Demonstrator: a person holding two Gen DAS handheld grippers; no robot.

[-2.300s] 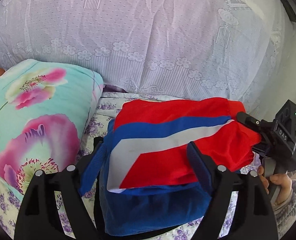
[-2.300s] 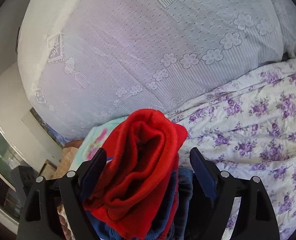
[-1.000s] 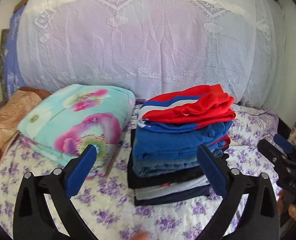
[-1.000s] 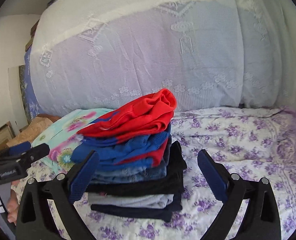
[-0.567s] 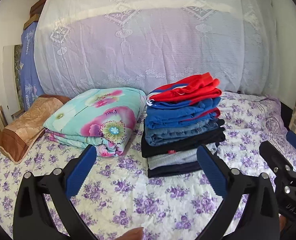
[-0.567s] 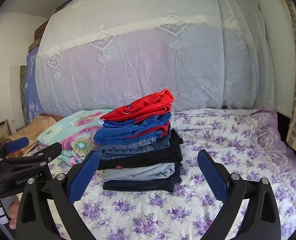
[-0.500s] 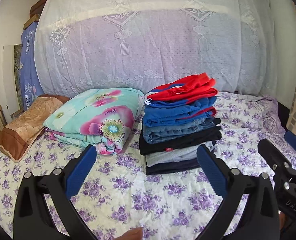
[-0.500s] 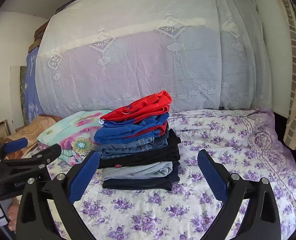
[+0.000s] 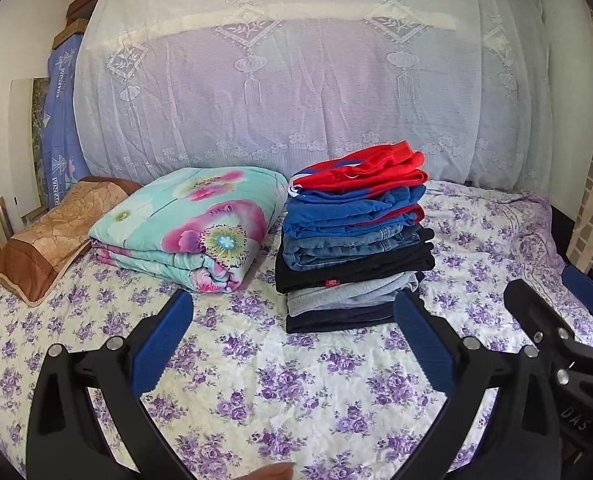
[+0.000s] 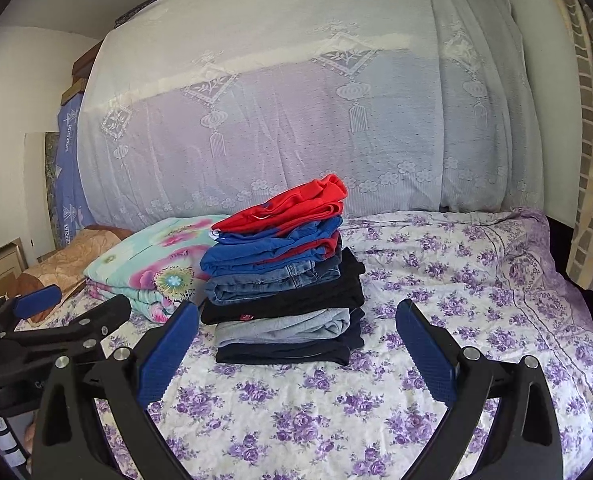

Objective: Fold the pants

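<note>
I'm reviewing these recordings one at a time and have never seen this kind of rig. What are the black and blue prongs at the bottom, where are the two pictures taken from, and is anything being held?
There is no robot. A person holds a two-finger gripper in each hand, and a fisheye camera on each looks forward along its fingers. The prongs are the left gripper in one view and the right gripper in the other. Both are open and hold nothing. On the floral bedsheet stands a stack of folded pants, red pair on top. Beside it lie a folded floral quilt and a brown pillow.
</note>
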